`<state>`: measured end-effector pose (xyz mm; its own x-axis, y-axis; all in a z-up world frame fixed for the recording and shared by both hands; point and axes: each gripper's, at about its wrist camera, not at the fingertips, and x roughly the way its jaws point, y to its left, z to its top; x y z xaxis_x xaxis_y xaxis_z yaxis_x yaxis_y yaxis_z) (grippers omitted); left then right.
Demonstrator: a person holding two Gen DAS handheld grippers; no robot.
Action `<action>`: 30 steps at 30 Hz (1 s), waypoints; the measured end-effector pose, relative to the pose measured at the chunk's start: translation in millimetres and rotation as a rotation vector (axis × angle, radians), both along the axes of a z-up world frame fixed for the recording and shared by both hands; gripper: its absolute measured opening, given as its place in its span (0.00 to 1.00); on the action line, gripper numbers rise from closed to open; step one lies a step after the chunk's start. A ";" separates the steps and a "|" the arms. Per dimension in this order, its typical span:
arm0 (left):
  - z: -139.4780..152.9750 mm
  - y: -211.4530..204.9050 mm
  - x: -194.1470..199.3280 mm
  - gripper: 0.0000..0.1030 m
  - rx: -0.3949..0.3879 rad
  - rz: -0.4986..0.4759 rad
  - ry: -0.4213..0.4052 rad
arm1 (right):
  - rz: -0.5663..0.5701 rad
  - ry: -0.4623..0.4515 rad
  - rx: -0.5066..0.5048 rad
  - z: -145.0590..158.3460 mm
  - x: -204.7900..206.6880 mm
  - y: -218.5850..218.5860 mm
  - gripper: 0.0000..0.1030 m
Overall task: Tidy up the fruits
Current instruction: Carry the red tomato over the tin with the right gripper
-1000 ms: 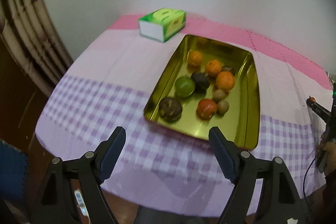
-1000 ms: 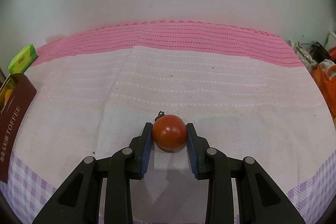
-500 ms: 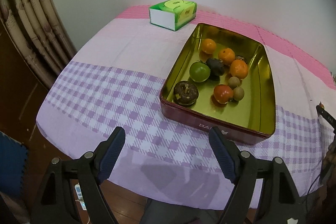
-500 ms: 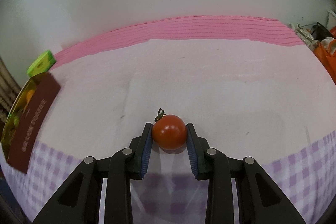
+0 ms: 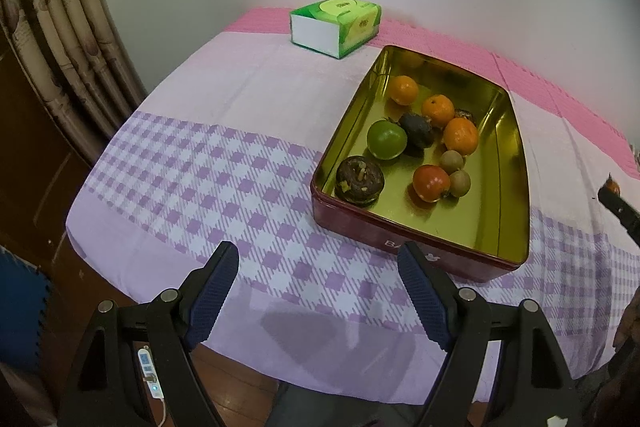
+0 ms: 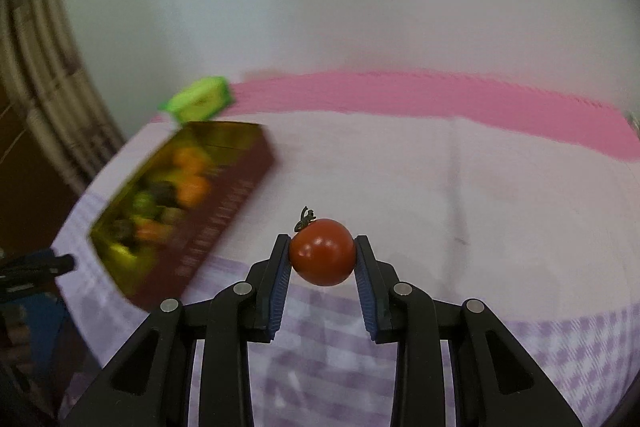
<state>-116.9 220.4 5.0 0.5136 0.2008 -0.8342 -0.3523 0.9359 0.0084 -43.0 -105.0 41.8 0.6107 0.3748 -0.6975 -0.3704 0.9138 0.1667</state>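
A dark red tin with a gold inside [image 5: 508, 187] holds several fruits: oranges, a green fruit [image 5: 386, 139], a dark mangosteen [image 5: 359, 180], a red-orange tomato [image 5: 431, 182] and small brown fruits. My left gripper [image 5: 318, 297] is open and empty, near the table's front edge, short of the tin. My right gripper [image 6: 322, 261] is shut on a red tomato [image 6: 322, 253] with a small stem and holds it above the cloth. The tin [image 6: 224, 203] lies blurred to its left in the right wrist view.
A green tissue box [image 5: 336, 25] stands behind the tin near the wall, also showing in the right wrist view [image 6: 198, 103]. A pink and purple-checked cloth [image 5: 224, 155] covers the table. A curtain [image 5: 60, 35] hangs at the left.
My right gripper has lifted the tomato off the cloth and swung left, bringing the tin into view. My left gripper has drawn back a little from the tin.
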 end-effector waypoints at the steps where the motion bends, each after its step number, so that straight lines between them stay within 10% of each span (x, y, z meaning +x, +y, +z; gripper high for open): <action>1: -0.1 0.1 0.0 0.76 0.003 0.001 -0.002 | 0.029 -0.004 0.004 4.3 -2.2 12.0 0.31; 30: 12.5 0.9 0.9 0.81 0.047 -0.025 -0.007 | 0.319 0.091 -0.043 -11.6 14.6 169.5 0.32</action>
<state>-116.0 221.3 17.5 0.5247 0.2274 -0.8204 -0.3295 0.9428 0.0506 -28.4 64.5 30.2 0.4014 0.5063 -0.7632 -0.6244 0.7609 0.1764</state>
